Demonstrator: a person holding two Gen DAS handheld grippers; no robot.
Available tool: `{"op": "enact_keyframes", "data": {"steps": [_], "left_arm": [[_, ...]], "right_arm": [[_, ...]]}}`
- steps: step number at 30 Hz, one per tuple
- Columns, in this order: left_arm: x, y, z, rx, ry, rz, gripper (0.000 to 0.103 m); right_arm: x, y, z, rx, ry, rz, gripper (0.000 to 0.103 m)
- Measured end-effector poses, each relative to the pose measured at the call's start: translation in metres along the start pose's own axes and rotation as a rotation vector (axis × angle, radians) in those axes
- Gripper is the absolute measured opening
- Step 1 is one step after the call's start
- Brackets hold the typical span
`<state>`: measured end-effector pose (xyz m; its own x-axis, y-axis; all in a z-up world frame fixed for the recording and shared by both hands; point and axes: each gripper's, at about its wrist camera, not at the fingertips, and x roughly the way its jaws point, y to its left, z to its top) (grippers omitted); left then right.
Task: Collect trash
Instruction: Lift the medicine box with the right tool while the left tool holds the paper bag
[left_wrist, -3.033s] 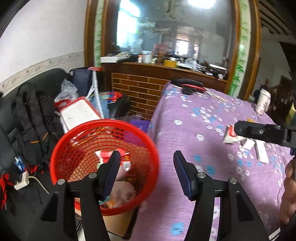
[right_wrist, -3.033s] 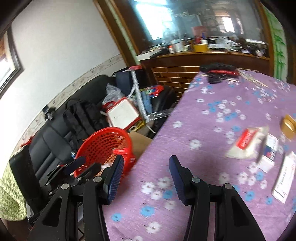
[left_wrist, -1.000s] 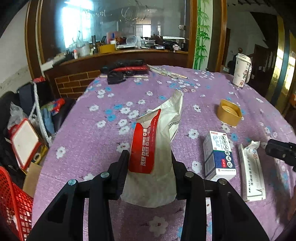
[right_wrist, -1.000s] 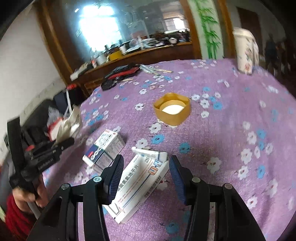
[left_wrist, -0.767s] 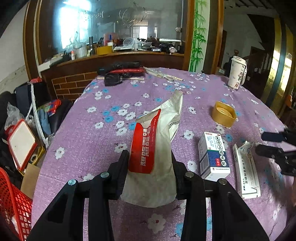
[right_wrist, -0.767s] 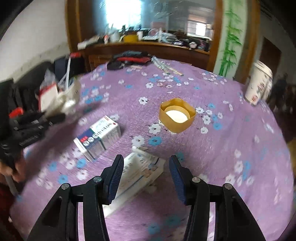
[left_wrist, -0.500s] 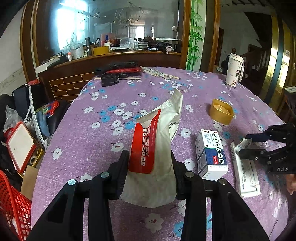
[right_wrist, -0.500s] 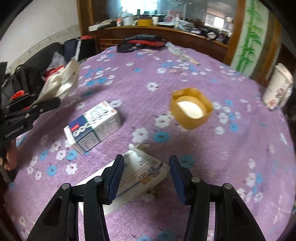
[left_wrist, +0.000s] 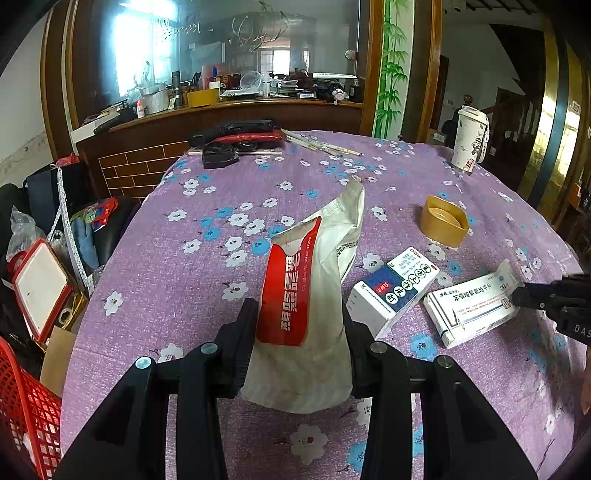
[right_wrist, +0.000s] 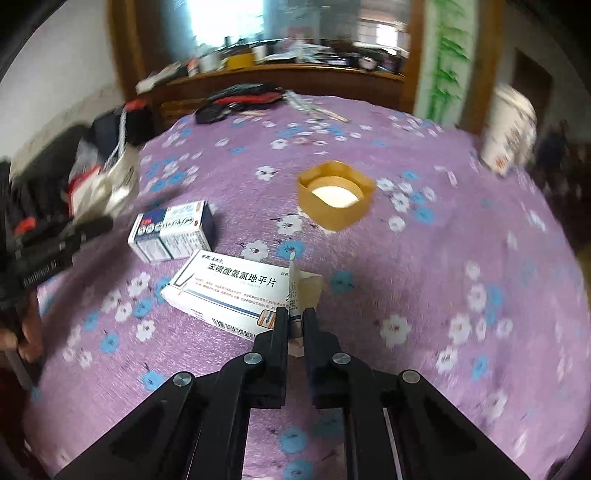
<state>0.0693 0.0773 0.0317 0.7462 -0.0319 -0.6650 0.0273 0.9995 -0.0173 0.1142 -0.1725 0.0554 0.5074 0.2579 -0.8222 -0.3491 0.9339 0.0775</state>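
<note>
Left gripper (left_wrist: 299, 332), lower centre of frame, clamped on white-red bag (left_wrist: 306, 295) above purple table (left_wrist: 166, 258). Right gripper (right_wrist: 294, 325) nearly closed, pinching end flap of white box (right_wrist: 236, 291) at centre.

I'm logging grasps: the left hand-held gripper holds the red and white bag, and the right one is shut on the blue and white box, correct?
Not quite. The right hand-held gripper is shut on the flat white box, by its end flap, as the right wrist view shows. The blue and white box lies untouched. The left hand-held gripper does hold the red and white bag.
</note>
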Motion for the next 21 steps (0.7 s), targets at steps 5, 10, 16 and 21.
{"op": "enact_keyframes", "data": {"steps": [5,10,16,21], "left_arm": [[0.000,0.000,0.000,0.000,0.000,0.004,0.038],[-0.001,0.001,-0.002,-0.004,0.000,0.002,0.038],[-0.002,0.001,-0.002,-0.006,-0.001,0.000,0.038],[-0.003,0.001,-0.001,-0.005,-0.005,0.003,0.038]], "right_arm": [[-0.008,0.009,-0.005,0.001,-0.023,-0.025,0.011],[-0.010,0.018,0.000,-0.024,-0.025,-0.052,0.022],[0.005,0.019,0.003,-0.009,-0.001,-0.074,0.024],[0.008,0.019,0.006,0.024,0.009,-0.133,0.007]]}}
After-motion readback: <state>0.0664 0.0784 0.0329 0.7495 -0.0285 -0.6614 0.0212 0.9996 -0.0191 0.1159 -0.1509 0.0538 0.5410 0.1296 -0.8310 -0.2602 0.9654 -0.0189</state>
